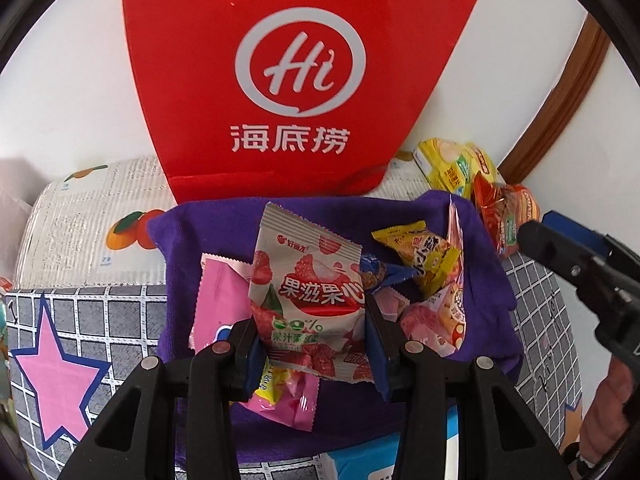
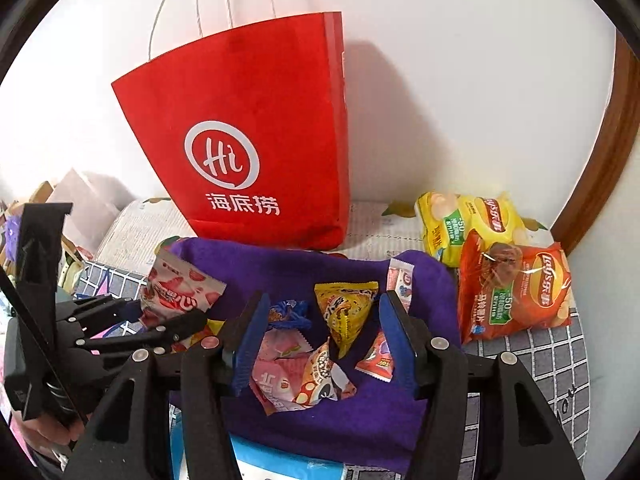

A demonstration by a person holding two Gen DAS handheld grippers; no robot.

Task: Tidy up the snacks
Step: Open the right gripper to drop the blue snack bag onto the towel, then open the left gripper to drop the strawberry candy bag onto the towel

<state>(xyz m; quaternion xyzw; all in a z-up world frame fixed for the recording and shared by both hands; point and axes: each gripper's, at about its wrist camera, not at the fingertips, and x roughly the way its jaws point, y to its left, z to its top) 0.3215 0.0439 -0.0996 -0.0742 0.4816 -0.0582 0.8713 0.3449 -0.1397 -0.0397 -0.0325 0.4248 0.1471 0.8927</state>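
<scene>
Above the purple cloth [image 1: 486, 280], the left gripper [image 1: 310, 344] had its fingers clamped on a strawberry snack packet [image 1: 308, 292]. The right gripper [image 2: 320, 340] hung over the other snacks [image 2: 296, 376] there, fingers apart and holding nothing.

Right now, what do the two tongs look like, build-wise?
Both match: the left tongs and right tongs have matte black angular linkage arms joined by round silver pins, ending in blue pads. Seen side-on, the body is black with small screws. No cables or markings are visible.
</scene>
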